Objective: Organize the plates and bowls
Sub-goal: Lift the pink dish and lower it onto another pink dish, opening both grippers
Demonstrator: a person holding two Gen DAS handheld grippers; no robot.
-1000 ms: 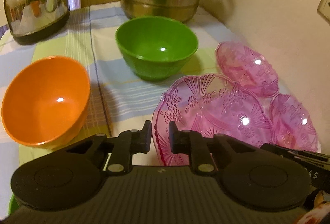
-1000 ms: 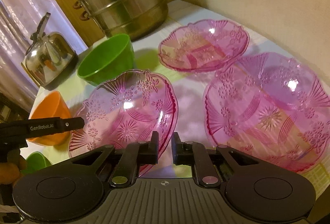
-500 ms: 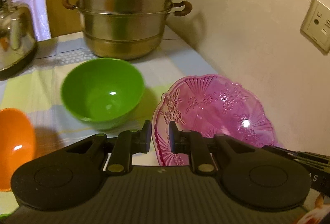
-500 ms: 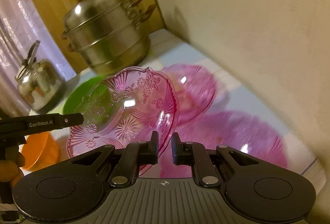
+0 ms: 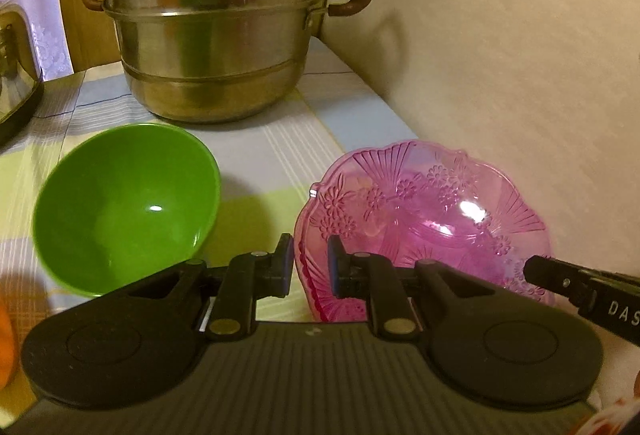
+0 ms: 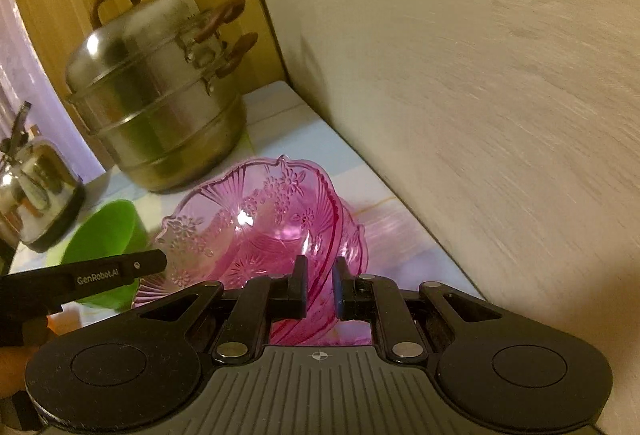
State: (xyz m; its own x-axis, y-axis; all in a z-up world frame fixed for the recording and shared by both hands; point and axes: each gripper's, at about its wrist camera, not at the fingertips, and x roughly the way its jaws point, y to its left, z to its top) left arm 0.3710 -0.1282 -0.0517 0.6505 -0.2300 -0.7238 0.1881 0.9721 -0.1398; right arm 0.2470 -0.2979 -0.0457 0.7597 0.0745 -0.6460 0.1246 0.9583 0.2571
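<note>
A pink glass bowl (image 5: 424,211) with a flower pattern is held by both grippers. My left gripper (image 5: 310,263) is shut on its near-left rim. My right gripper (image 6: 320,285) is shut on its right rim, and the bowl (image 6: 248,231) sits over another pink bowl (image 6: 356,235) below it by the wall. A green bowl (image 5: 124,203) stands on the cloth to the left, also in the right wrist view (image 6: 100,239). An orange bowl (image 5: 6,347) shows only as a sliver at the far left.
A large steel steamer pot (image 5: 212,27) stands at the back, also in the right wrist view (image 6: 160,107). A steel kettle (image 6: 36,191) is at the back left. The wall (image 5: 520,83) runs close along the right side of the table.
Both grippers have carried the pink bowl away from the other pink bowls, forward and toward the wall, and lowered it over the far pink bowl. The orange bowl has slid out of view.
</note>
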